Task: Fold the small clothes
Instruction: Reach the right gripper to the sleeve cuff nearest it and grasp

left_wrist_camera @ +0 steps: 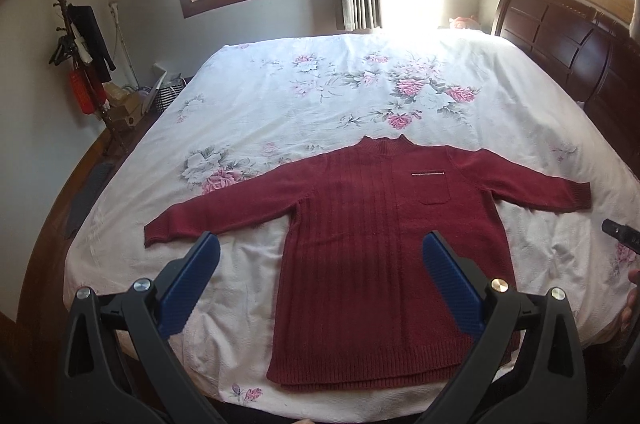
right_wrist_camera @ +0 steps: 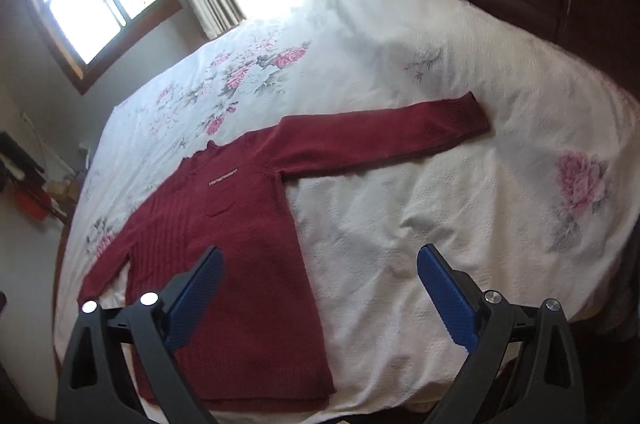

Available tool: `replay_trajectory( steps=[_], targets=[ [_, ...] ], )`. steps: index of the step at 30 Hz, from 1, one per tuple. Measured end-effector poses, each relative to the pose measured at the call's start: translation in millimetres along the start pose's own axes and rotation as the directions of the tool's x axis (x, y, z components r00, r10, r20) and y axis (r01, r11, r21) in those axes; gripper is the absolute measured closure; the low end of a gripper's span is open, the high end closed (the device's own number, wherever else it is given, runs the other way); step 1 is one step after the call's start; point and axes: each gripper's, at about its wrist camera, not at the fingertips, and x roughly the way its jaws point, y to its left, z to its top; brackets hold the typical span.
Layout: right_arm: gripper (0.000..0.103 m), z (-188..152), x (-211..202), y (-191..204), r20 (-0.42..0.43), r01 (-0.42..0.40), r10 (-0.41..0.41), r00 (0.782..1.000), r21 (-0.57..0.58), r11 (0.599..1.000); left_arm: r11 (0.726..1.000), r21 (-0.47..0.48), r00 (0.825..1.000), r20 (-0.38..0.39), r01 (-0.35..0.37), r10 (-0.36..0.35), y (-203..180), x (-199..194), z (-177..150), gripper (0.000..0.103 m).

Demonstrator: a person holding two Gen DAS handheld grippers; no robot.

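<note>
Maroon sweater (left_wrist_camera: 384,224) flat, both tools (left_wrist_camera: 320,256) (right_wrist_camera: 320,272) hovering, spread

The bed (left_wrist_camera: 280,96) lies bare beyond the sweater (left_wrist_camera: 384,224), toward its far edge. The dark headboard (left_wrist_camera: 568,44) walls its right edge; a coat rack (left_wrist_camera: 80,44) stands off its far-left corner.

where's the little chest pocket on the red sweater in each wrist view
Left wrist view: the chest pocket sits right of centre on the red sweater, above the right blue finger.
Right wrist view: the pocket lies left of centre, above the left blue finger.
Shared landmark: the pale strip just above the pocket.
</note>
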Motion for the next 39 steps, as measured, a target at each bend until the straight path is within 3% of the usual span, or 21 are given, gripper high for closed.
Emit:
replay_trajectory(
  steps=[3,4,10,15,20,24,26,32,39],
  targets=[
    [0.007,22,34,-41,-0.044,-0.044,0.054,0.998,0.189,0.981,1.0,-0.001,1.0,0.001,0.001,-0.001,-3,15,5,0.003],
    [0.012,28,44,-52,-0.052,-0.045,0.058,0.997,0.223,0.974,1.0,0.003,1.0,-0.003,-0.003,0.003,-5,21,7,0.003],
    [0.023,57,96,-108,-0.051,-0.025,0.047,0.998,0.363,0.931,1.0,0.008,0.999,-0.034,0.007,-0.007,-16,57,15,0.003],
    [0.024,80,134,-154,-0.016,-0.06,0.075,0.997,0.46,0.886,1.0,0.023,0.998,-0.062,0.02,-0.018,-31,86,19,0.003],
    [0.024,96,157,-192,0.014,-0.062,0.065,0.998,0.522,0.85,0.997,0.054,0.995,-0.087,0.052,-0.047,-54,112,22,0.003],
    [0.023,100,160,-222,0.053,-0.068,0.046,0.998,0.57,0.819,0.991,0.063,0.988,-0.105,0.117,-0.11,-74,126,20,0.003],
    [0.028,102,158,-235,0.079,-0.079,0.04,0.996,0.592,0.802,0.984,0.065,0.981,-0.113,0.167,-0.159,-83,131,17,0.003],
    [0.042,107,169,-261,0.099,-0.1,0.049,0.994,0.619,0.779,0.971,0.1,0.969,-0.142,0.216,-0.201,-106,139,6,0.003],
    [0.042,126,207,-275,0.1,-0.067,0.006,0.995,0.622,0.78,0.96,0.066,0.951,-0.172,0.271,-0.256,-111,147,3,0.003]
  ],
)
